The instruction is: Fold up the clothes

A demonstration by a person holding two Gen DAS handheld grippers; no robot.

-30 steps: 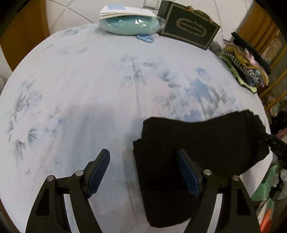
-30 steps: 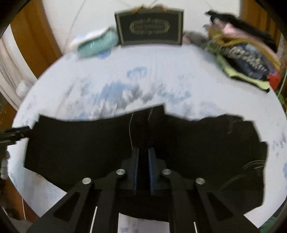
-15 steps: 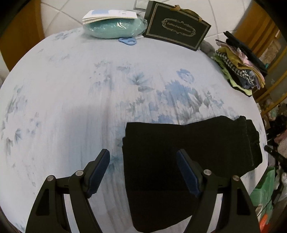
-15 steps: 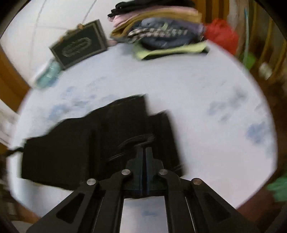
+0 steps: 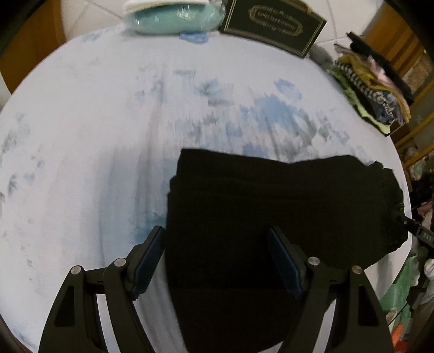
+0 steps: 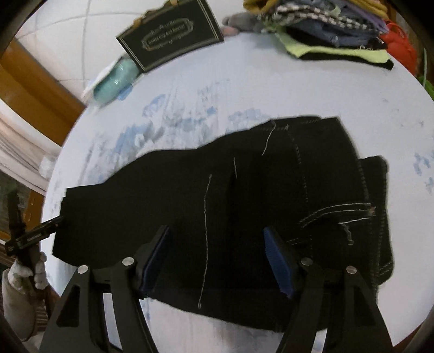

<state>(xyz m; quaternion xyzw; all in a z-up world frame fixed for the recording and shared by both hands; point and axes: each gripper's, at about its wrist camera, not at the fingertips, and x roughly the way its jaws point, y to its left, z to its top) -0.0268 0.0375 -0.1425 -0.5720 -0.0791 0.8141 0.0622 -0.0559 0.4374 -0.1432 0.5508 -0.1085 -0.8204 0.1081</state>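
A black garment (image 5: pixel 271 206) lies folded on the pale blue flowered bedsheet (image 5: pixel 95 135). In the right wrist view the same black garment (image 6: pixel 244 195) shows pale stitching and loose threads. My left gripper (image 5: pixel 215 260) hovers open over the garment's left edge, its blue pads apart and touching nothing. My right gripper (image 6: pixel 217 260) is over the garment's near edge with its jaws opening; the cloth lies under them, not pinched. At the left edge of the right wrist view a gloved hand (image 6: pixel 24 268) holds the other gripper.
A dark gift bag (image 5: pixel 274 24) and a teal bundle (image 5: pixel 173 19) stand at the far edge of the bed. A pile of folded clothes (image 6: pixel 325 30) sits at the far right. Wooden furniture (image 6: pixel 29 89) lies beyond the left side.
My right gripper went from shut on the black cloth to open, and swung back to face the garment squarely. My left gripper moved slightly rightward over the garment and stayed open.
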